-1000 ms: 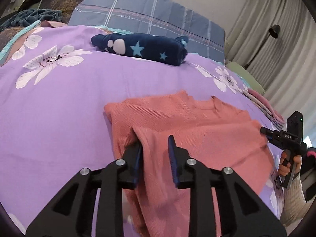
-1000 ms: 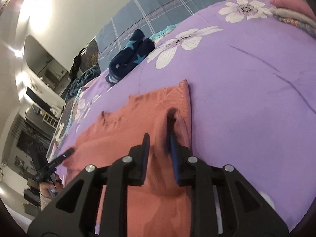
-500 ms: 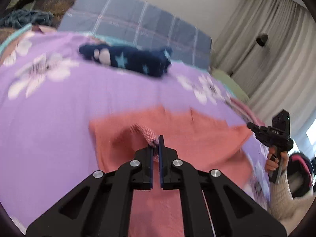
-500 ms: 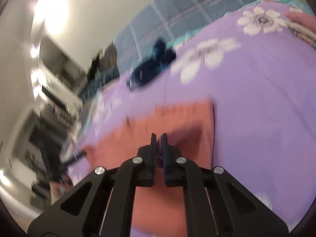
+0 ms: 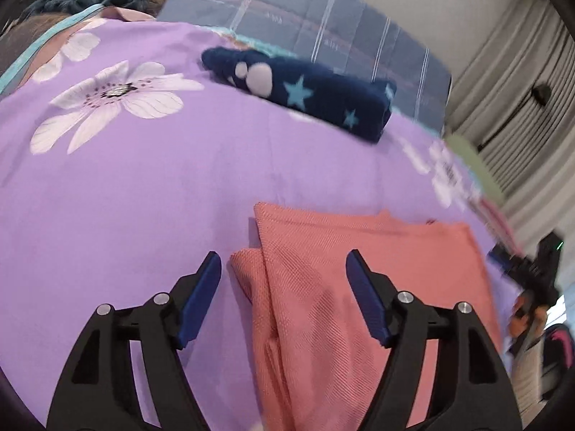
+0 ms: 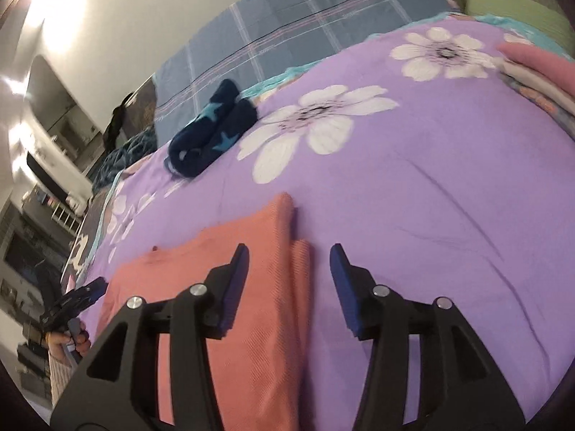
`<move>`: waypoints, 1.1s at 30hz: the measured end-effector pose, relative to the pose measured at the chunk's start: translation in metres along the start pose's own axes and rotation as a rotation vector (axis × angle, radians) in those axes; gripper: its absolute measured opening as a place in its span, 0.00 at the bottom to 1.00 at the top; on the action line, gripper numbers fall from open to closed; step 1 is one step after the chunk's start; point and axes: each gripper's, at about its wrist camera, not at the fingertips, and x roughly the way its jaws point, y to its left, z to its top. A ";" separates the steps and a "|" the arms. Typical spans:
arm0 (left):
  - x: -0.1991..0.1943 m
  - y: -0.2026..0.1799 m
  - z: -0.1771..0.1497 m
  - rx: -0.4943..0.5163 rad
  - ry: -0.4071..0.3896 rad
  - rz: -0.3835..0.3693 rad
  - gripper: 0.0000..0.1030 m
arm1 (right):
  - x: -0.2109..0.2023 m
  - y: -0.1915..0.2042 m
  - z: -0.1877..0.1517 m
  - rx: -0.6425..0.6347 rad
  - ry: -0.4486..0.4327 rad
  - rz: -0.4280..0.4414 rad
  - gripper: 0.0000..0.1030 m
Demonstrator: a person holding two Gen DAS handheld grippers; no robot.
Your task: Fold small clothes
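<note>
Coral top (image 5: pixel 359 269) lies folded on purple floral bedspread (image 5: pixel 143 186), plaid pillow (image 5: pixel 323 36) behind.

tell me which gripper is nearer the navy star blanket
Left, I'd judge. The left gripper sits over the coral garment's edge on the star blanket's side; the right gripper is over the opposite edge.

Both tongs stand spread wide over the near edge of the salmon garment (image 5: pixel 363 287), its side edges between the blue pads. Beyond it the purple bedspread (image 5: pixel 151 194) lies bare up to the navy star-print bundle (image 5: pixel 305 93) at the far side. On the far right, folded clothes (image 6: pixel 539 72) are stacked.
</note>
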 end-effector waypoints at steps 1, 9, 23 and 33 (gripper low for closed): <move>0.004 0.000 0.001 0.019 0.007 0.021 0.68 | 0.007 0.004 0.004 -0.034 0.008 -0.005 0.51; 0.014 -0.031 0.020 0.176 0.026 0.100 0.06 | 0.063 0.015 0.031 -0.108 0.096 -0.064 0.02; 0.026 -0.016 0.014 0.176 -0.034 0.195 0.29 | 0.032 -0.019 0.016 0.053 0.027 -0.042 0.31; -0.065 -0.092 -0.051 0.355 -0.131 0.101 0.42 | -0.067 -0.025 -0.071 -0.029 0.058 0.038 0.29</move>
